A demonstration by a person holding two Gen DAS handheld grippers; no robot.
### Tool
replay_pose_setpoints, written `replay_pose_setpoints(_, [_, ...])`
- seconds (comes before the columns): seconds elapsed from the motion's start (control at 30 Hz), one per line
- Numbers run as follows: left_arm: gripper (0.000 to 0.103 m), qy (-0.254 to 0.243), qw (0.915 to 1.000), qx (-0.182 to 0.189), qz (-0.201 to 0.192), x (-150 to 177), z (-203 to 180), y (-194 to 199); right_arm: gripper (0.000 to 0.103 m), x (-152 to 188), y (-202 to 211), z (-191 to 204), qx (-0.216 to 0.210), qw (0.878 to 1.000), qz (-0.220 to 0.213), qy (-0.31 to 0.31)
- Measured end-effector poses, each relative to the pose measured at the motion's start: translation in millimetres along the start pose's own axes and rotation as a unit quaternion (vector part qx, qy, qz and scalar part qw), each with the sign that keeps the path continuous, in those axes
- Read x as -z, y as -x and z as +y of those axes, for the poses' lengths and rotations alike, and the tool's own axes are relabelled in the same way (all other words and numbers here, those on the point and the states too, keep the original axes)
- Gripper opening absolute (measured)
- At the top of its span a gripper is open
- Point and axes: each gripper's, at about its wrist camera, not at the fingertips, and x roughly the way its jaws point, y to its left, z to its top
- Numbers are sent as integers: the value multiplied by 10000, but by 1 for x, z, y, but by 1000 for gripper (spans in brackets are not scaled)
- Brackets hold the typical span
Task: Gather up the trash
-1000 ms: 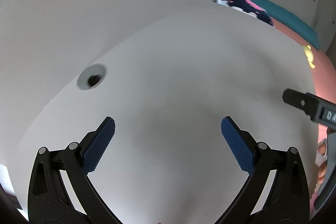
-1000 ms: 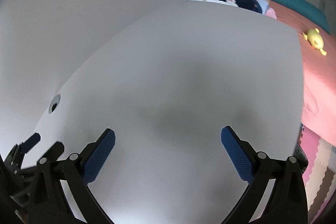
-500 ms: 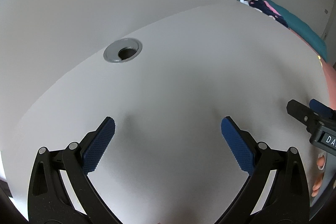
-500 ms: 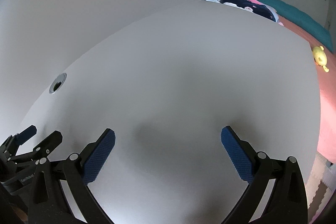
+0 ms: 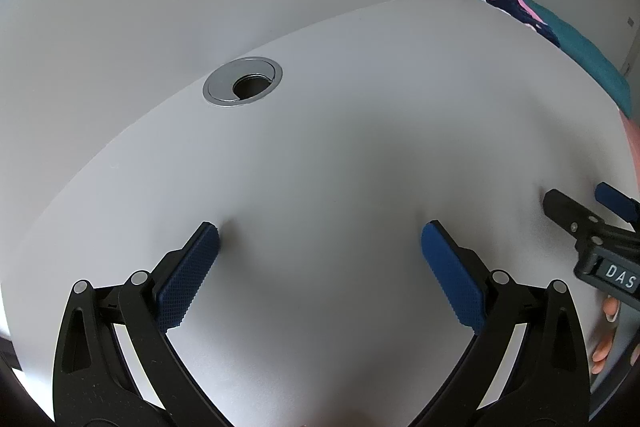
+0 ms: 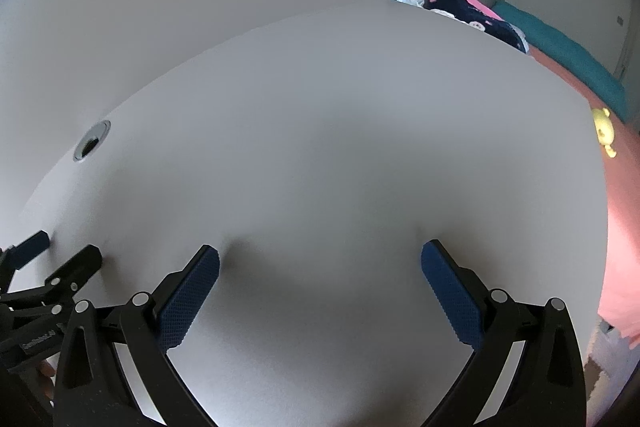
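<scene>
Right tool (image 5: 592, 215) cropped at frame edge, perhaps spread

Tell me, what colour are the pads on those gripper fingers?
Dark blue with a fine dotted texture, on black arms. The left gripper's pads show it best in the left wrist view.

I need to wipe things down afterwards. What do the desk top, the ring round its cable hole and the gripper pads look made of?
Desk top: matte white, probably laminate; no grain.
Ring: shiny, silvery; metal or plated plastic.
Left gripper pads: blue, knurled, likely rubber.
</scene>
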Motion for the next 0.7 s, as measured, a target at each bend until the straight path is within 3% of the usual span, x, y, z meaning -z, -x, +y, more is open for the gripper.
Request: replay_pose_setpoints(0.7, [98,-13,10000,7,1,-2,1,-1,101,2,-2,1,77,10000,26,53])
